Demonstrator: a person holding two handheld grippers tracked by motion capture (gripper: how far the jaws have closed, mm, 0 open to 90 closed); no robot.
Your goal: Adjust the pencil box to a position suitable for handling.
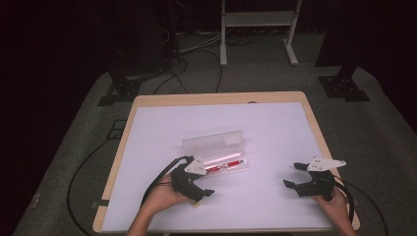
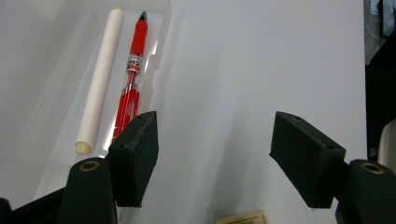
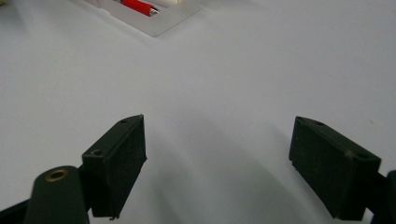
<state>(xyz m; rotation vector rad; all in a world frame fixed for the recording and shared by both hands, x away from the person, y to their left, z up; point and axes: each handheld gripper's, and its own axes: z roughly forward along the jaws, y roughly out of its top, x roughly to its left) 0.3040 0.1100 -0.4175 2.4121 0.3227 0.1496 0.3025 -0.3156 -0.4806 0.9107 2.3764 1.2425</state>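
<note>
On the white table [image 1: 275, 123] I see a clear plastic pencil case [image 1: 214, 150], lid open, lying near the table's centre with its long axis running left to right. My left gripper [image 2: 215, 158], jaws released and empty, sits just on the near side of the case; my right gripper [image 1: 294, 174], jaws likewise spread on nothing, is well apart toward the table's right edge. Inside the case, a white stick [image 2: 100, 84] and a red pen [image 2: 131, 70] lie parallel along its length, beyond my left jaw, the pen's dark tip pointing away from it.
</note>
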